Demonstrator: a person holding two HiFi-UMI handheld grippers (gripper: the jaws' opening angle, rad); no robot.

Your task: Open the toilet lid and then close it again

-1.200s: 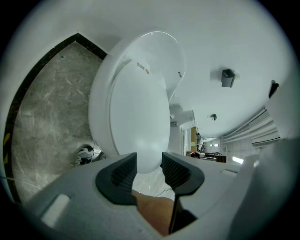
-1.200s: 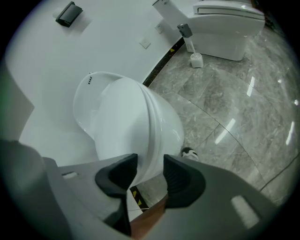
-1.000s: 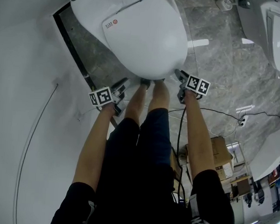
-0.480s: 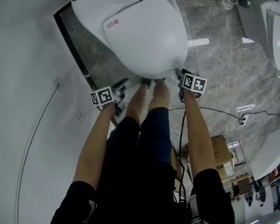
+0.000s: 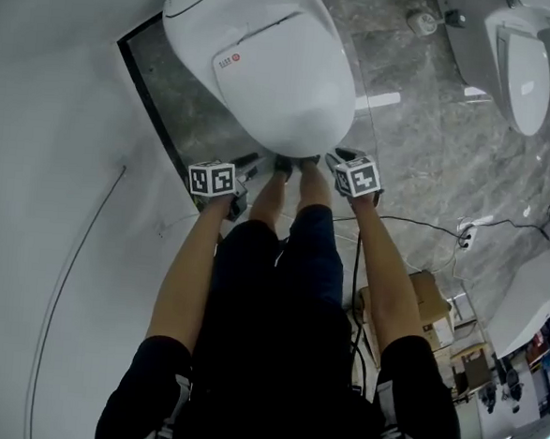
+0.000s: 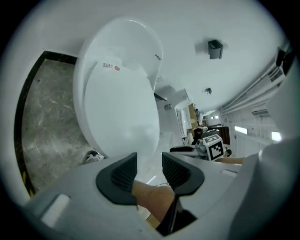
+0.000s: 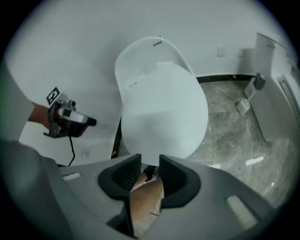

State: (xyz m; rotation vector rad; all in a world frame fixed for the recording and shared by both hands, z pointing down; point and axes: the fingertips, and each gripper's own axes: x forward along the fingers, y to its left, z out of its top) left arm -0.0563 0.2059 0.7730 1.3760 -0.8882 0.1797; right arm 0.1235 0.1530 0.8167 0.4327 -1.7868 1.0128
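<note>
Finds the toilet lid (image 5: 284,83) lying shut at 12 o'clock from the left gripper (image 6: 149,159) and right gripper (image 7: 150,161), both clear of it, jaws part-open on nothing, the right's having just been closing, so the open-and-close looks either all done or unstarted.

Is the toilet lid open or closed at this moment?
Closed. The toilet lid lies flat and covers the whole top in all three views; no seat opening or water shows.
</note>
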